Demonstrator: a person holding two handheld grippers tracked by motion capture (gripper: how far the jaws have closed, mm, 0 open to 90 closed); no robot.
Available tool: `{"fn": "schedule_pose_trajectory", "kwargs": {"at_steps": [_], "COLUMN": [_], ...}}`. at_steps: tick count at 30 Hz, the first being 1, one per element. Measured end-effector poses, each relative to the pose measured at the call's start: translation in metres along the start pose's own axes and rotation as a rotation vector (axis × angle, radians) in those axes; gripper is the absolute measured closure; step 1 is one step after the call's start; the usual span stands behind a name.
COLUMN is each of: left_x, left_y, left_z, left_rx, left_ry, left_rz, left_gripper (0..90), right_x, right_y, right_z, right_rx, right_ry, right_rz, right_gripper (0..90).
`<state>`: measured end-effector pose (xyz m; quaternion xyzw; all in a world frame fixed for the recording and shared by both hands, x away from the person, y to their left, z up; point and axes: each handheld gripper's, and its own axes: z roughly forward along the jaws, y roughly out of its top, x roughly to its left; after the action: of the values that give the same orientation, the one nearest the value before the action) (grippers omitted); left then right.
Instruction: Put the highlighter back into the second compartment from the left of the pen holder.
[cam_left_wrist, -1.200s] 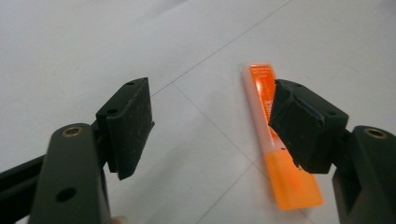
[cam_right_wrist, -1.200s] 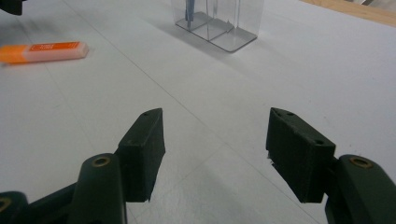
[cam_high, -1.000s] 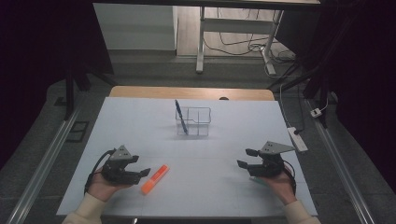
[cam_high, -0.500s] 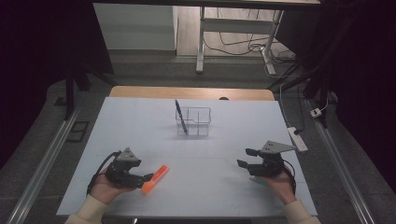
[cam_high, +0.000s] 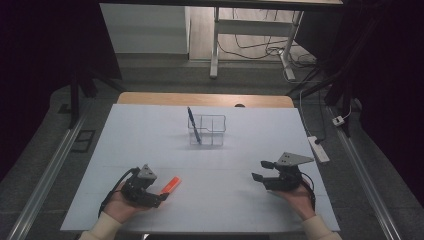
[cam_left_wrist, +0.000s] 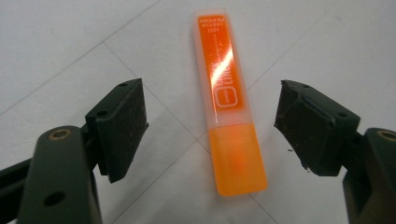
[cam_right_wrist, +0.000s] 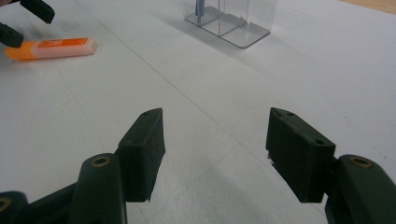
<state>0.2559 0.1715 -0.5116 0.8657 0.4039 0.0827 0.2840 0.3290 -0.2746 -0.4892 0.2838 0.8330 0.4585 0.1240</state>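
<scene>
**Operator:** Between my left gripper's (cam_left_wrist: 210, 135) two black pads lies the orange plastic highlighter pen (cam_left_wrist: 229, 107), flat on the pale white table sheet (cam_high: 150, 130). The jaws stand wide, one on each side of the pen's capped end, and neither pad touches it; there is bare sheet on both sides.

**Observer:** And from above?

**Operator:** From above, the left gripper (cam_high: 159, 199) sits low in my left hand (cam_high: 122, 207), with the highlighter (cam_high: 170, 185) running away from its tips, up and toward the right gripper's side.

**Observer:** The other hand?

**Operator:** My right gripper (cam_high: 260, 170) rests in my right hand (cam_high: 300, 200), well apart from the pen, jaws spread wide with nothing between them. Along its own jaws (cam_right_wrist: 215, 149) I see bare sheet, the highlighter (cam_right_wrist: 49, 48) far off to the left, and ahead a clear plastic divided organiser box (cam_right_wrist: 233, 21).

**Observer:** Anything in that box?

**Operator:** A dark blue pen (cam_high: 194, 125) leans in its left compartment, well ahead of both grippers, roughly midway between them
</scene>
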Motion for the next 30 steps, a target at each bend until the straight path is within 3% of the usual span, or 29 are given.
{"fn": "schedule_pose_trajectory", "kwargs": {"at_steps": [13,22,27,30], "left_x": [-0.006,-0.005,-0.008,-0.01], "left_y": [-0.001,0.0,0.001,0.003], "left_z": [0.01,0.015,0.014,0.014], "left_rx": [0.061,0.1,0.104,0.117], "left_ry": [0.025,0.017,0.029,0.04], "left_rz": [0.028,0.048,0.054,0.06], "left_gripper": [29.5,45.0,62.4,64.2], "right_x": [0.004,0.006,0.006,0.006], "right_y": [-0.001,-0.002,-0.002,-0.002], "right_z": [-0.001,0.0,-0.001,0.0], "right_rx": [0.007,0.008,0.008,0.009], "right_ry": [-0.001,0.004,0.003,0.006], "right_rz": [-0.012,-0.02,-0.02,-0.022], "right_gripper": [36.5,36.5,36.5,36.5]}}
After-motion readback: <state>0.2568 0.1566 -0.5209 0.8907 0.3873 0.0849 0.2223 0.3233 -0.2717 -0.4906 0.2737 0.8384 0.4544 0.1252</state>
